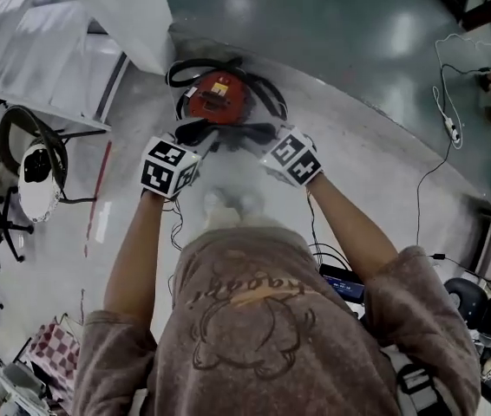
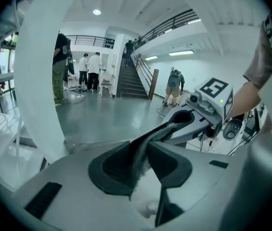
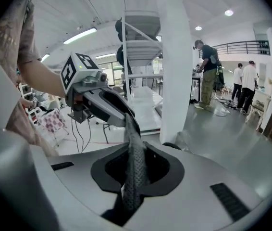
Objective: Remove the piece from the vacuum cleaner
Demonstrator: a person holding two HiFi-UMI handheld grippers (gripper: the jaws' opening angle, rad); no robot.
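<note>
Piece: dark, narrow strip with a perforated, mesh-like face. It spans claw to claw in the air, with no part resting on anything.

Left claw: pads closed on one end of the strip. Right claw: clamped on the other end, the pads nearly together.

Head view: left claw at the strip's 9 o'clock end, right claw at its 3 o'clock end. Vacuum, red with a black hose looped round it, sits on the floor at 12 o'clock from the claws. Neither gripper view shows any vacuum part joined to the strip, so it looks to be free of the machine; the head view is too blurred there to confirm.

Handling (judgement): the strip twists and creases between the grips, so it is soft and limp, and very likely light. The thin mesh could slip through pads or snag. Best held at both ends, as now, with light tension, and not pulled hard.
</note>
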